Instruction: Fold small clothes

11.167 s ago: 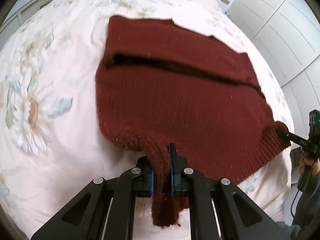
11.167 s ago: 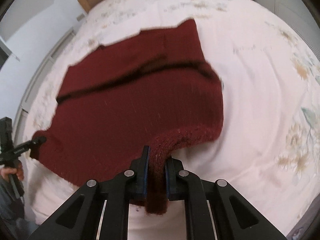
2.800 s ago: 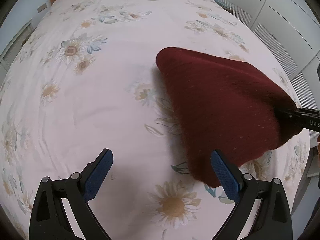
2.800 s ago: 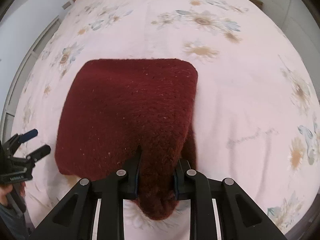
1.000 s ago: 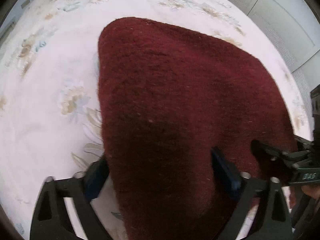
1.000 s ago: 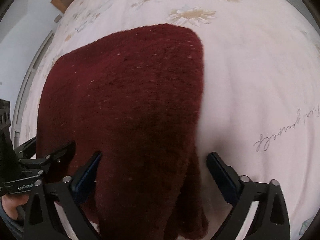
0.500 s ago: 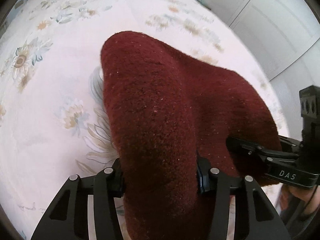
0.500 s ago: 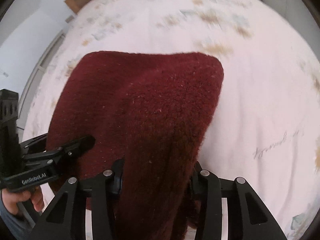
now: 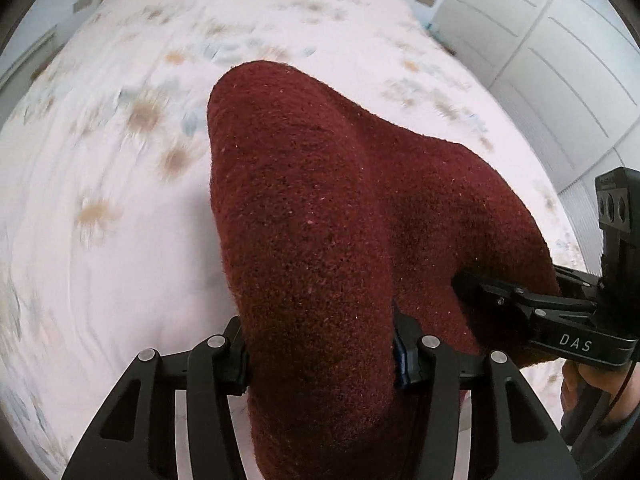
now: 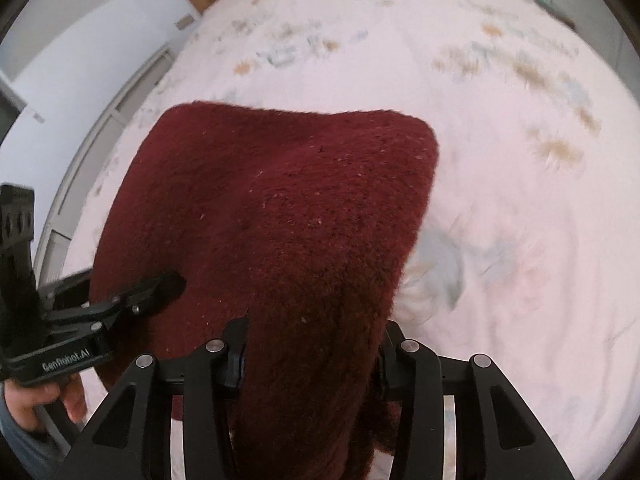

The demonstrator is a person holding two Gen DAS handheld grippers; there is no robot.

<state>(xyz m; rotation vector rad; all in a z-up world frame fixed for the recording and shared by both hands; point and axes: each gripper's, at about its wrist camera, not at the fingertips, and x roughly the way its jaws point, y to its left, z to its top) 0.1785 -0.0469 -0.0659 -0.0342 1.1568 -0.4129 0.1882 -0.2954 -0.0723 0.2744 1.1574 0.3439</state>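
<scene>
Keep both grips level and lift together, so the thick fold does not slump; that is my judgement of the step in hand. The left gripper clamps the maroon knit sweater at 6 o'clock; the right gripper likewise grips it; folded, fuzzy, bulky, it hangs above the floral bedspread.

left claw and right claw both clamp the folded maroon sweater above the floral bedspread.
</scene>
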